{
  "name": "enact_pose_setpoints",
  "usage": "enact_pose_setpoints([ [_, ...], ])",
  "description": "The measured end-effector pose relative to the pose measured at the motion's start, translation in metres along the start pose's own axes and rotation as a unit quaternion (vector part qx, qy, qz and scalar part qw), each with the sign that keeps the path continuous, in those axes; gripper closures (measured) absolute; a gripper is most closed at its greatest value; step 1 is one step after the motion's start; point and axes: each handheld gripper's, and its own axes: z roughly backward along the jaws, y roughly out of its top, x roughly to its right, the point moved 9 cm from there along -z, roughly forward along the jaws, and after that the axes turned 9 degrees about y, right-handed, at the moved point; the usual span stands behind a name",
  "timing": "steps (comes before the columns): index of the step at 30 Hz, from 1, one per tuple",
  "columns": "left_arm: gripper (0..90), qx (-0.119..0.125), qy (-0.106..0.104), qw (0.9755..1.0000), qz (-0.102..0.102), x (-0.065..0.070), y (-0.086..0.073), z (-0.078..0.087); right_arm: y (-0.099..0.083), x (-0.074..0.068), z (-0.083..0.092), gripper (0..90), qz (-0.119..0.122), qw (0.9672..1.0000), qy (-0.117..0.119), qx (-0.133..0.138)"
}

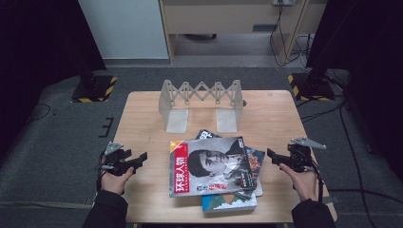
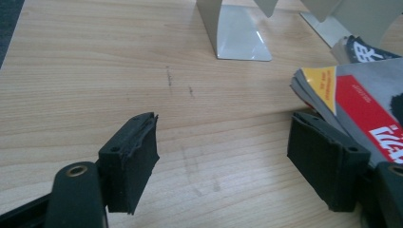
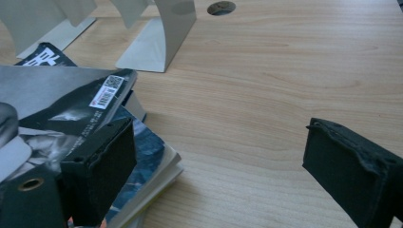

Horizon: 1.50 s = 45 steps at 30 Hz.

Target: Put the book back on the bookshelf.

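A stack of glossy magazines (image 1: 214, 171), the top one grey and red with a portrait cover, lies near the front edge of the pale wooden worktop (image 1: 142, 114). The left gripper (image 1: 138, 159) and right gripper (image 1: 273, 156) flank it (jaws open, gripping nothing). A grey metal expanding book rack (image 1: 202, 102) stands toward the back edge.

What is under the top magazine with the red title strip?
Under the top magazine, a dark magazine pokes out behind, and books' edges show in front and right. Their covers are mostly hidden.
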Motion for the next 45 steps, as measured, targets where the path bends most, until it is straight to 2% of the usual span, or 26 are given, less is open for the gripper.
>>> enact_pose_setpoints([
  [7,26.7,0.006,-0.022,0.9997,-0.002,0.017,0.002,0.006,0.006,-0.018,0.002,10.7,0.013,0.9998,0.014,0.004],
  [9,26.7,0.008,-0.026,0.9996,-0.006,0.022,0.002,0.008,0.009,-0.027,0.002,11.4,0.030,0.9993,0.020,0.002],
  [12,27.1,0.004,-0.040,0.9991,-0.010,0.033,-0.001,0.009,0.010,-0.035,0.000,12.0,0.031,0.9990,0.031,0.000],
  [18,27.8,0.002,-0.051,0.9986,-0.015,0.043,-0.003,0.011,0.010,-0.049,-0.002,15.2,0.043,0.9979,0.048,-0.003],
  [23,28.7,-0.004,-0.062,0.9979,-0.017,0.052,-0.007,0.011,0.009,-0.062,-0.003,18.0,0.039,0.9973,0.062,-0.006],
  [28,28.2,-0.012,-0.072,0.9970,-0.024,0.063,-0.013,0.011,0.004,-0.070,-0.007,20.3,0.049,0.9962,0.070,-0.013],
  [33,28.4,-0.017,-0.077,0.9965,-0.029,0.068,-0.016,0.011,-0.001,-0.077,-0.011,21.5,0.059,0.9950,0.078,-0.020],
  [35,27.4,-0.025,-0.082,0.9959,-0.028,0.072,-0.019,0.010,-0.003,-0.080,-0.013,21.8,0.061,0.9946,0.081,-0.023],
  [36,27.4,-0.033,-0.087,0.9951,-0.035,0.075,-0.022,0.009,-0.006,-0.082,-0.015,21.9,0.061,0.9942,0.085,-0.027],
  [45,28.1,-0.049,-0.105,0.9922,-0.046,0.090,-0.031,0.009,-0.018,-0.088,-0.019,22.7,0.062,0.9928,0.093,-0.043],
])
